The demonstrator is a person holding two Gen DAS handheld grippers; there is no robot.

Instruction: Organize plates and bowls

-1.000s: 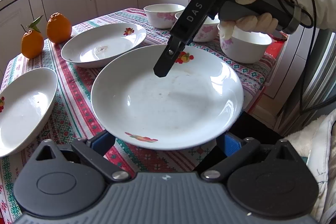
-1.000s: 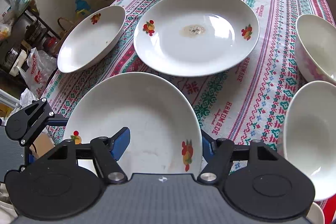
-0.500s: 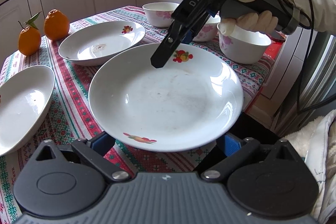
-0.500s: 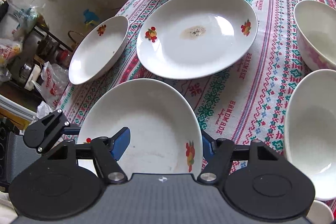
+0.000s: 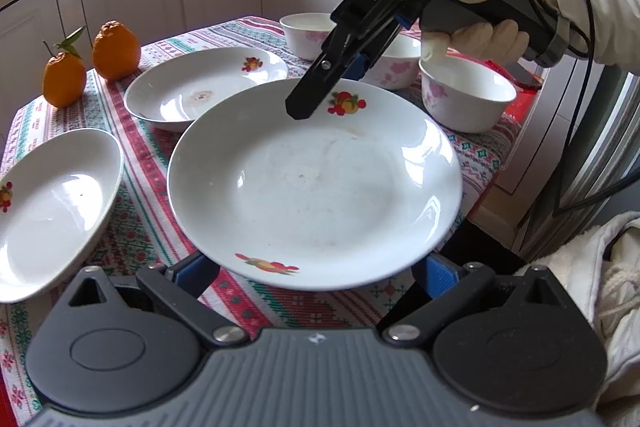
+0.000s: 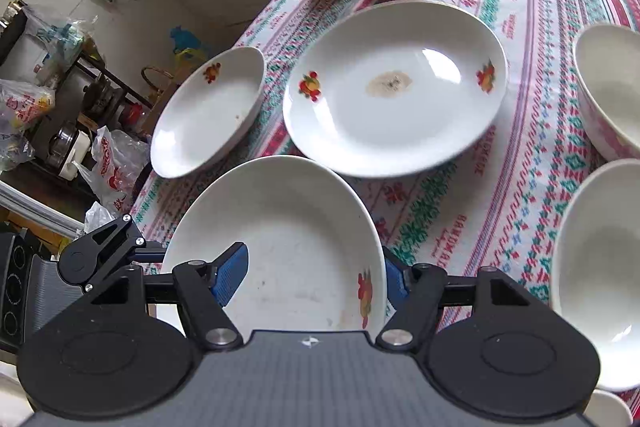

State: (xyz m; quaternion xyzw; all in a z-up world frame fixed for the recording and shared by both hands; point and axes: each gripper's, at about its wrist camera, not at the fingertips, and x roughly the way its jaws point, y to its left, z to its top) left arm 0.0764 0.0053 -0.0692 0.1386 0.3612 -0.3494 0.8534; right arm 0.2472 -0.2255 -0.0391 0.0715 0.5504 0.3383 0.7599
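Jaws of the right gripper [image 6: 314,277] pinch the far rim of the near plate [image 5: 316,183], one pad inside. Left gripper [image 5: 316,273] jaws stand spread beneath its near edge, contact unclear. Since a second ago the right gripper has rolled slightly; plate barely shifted, centre frame, so stacking is pending. Glossy white ceramic, shallow, round, fruit decals, faint smears.
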